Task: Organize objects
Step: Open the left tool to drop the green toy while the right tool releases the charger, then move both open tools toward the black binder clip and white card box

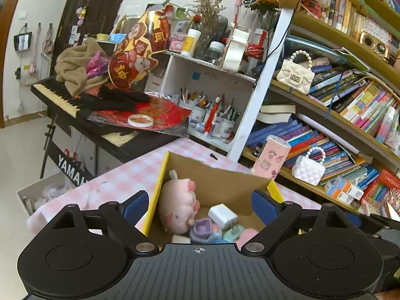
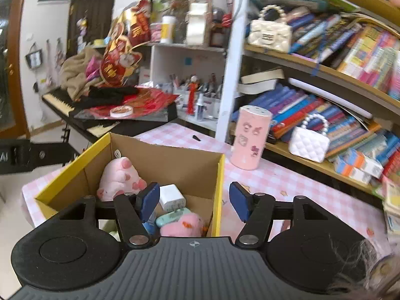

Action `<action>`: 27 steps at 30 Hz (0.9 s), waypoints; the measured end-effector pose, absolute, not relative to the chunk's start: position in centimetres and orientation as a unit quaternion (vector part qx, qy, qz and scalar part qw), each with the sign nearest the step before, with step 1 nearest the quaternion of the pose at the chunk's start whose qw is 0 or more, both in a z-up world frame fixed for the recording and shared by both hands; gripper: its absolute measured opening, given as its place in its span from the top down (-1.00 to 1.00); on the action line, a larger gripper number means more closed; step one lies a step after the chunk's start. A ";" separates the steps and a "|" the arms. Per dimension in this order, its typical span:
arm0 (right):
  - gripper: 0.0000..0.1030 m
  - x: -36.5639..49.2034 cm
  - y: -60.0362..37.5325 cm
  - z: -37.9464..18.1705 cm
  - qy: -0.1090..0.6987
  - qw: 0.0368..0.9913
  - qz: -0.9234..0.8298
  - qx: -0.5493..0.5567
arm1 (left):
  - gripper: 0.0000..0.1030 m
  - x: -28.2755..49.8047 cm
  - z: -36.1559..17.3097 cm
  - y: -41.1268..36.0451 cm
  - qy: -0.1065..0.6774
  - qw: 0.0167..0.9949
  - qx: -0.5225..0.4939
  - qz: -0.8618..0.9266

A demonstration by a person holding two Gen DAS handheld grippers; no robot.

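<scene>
An open cardboard box (image 1: 220, 180) (image 2: 160, 155) with yellow edges stands on the pink checked tablecloth (image 1: 130, 177) (image 2: 287, 182). Inside lie a pink plush pig (image 1: 178, 206) (image 2: 120, 177), a white charger (image 1: 222, 216) (image 2: 172, 197), a purple toy (image 1: 203, 230), a teal item (image 2: 172, 216) and a second pink plush (image 2: 182, 226). My left gripper (image 1: 200, 206) is open and empty above the box. My right gripper (image 2: 195, 200) is open and empty, straddling the box's right wall. A pink cup (image 1: 271, 157) (image 2: 250, 137) stands on the table right of the box.
A bookshelf (image 1: 337, 115) (image 2: 325, 87) with books and white quilted purses (image 1: 308, 170) (image 2: 308, 142) rises at the right. A keyboard piano (image 1: 75, 105) (image 2: 82, 110) piled with cloth and red decorations stands behind left. Pen cups (image 1: 215, 117) sit in a white cubby.
</scene>
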State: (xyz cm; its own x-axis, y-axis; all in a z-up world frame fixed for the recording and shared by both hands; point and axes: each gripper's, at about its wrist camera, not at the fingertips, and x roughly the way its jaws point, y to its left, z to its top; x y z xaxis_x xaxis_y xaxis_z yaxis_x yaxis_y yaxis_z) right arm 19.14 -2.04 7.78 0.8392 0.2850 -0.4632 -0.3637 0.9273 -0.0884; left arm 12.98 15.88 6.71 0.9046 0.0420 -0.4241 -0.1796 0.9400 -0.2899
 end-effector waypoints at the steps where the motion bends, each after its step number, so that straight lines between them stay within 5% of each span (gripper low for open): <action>1: -0.17 18.5 -2.2 7.8 0.226 0.957 0.164 -0.082 | -0.78 12.3 6.6 15.8 0.211 0.962 -0.160 0.057; 27: -0.26 2.5 -6.2 -0.5 0.362 0.930 0.040 -0.045 | -0.79 1.7 0.5 11.9 0.330 0.939 -0.093 0.005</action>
